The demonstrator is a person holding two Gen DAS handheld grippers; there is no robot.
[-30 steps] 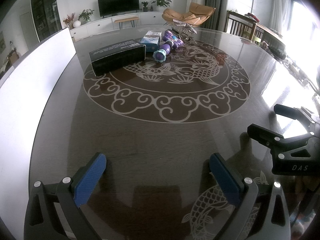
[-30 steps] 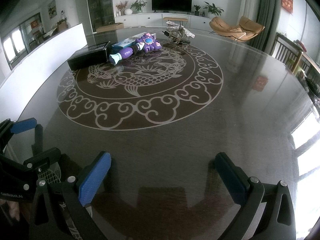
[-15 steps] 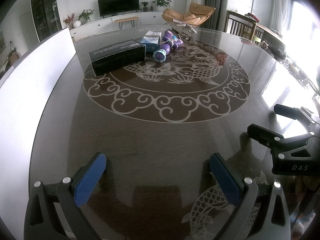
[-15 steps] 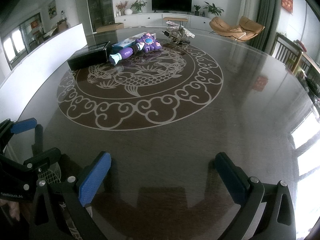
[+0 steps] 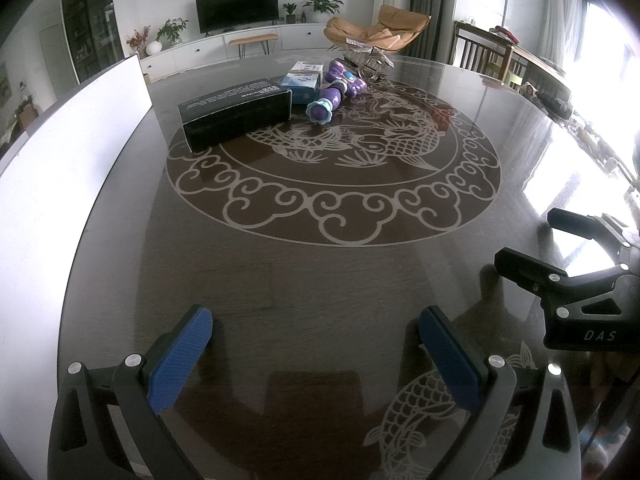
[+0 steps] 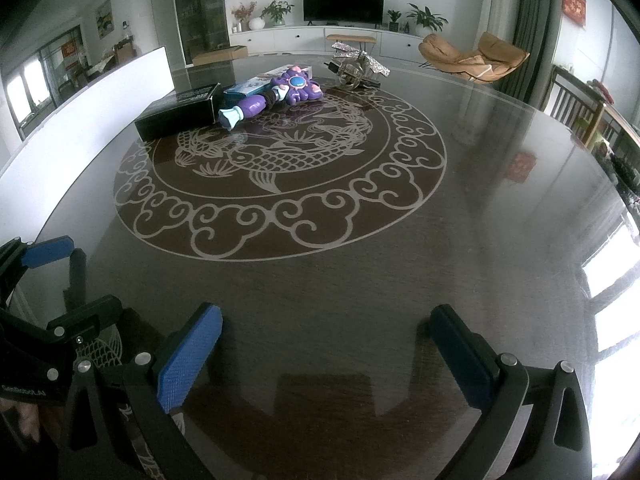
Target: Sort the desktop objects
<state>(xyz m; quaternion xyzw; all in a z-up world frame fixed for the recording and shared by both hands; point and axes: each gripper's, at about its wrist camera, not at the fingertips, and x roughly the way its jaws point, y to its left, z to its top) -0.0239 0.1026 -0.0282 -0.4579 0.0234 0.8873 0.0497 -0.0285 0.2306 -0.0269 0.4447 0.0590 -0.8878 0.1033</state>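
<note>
Both grippers are held low over the near edge of the dark desk [image 5: 320, 272], side by side, with nothing between their fingers. The left gripper [image 5: 316, 356] is spread wide apart, its blue pads [image 5: 180, 360] clear of any object; the right gripper [image 6: 326, 360] is likewise spread wide. The things to be sorted are grouped at the far side of the desk, well apart from both grippers. A black box [image 5: 236, 114] is seen at the rim of the carp medallion [image 5: 332, 168]. Just beside it lie a blue box [image 5: 304, 80] and a purple toy [image 5: 338, 90], touching. A foil-topped object [image 5: 368, 56] stands behind the toy.
</note>
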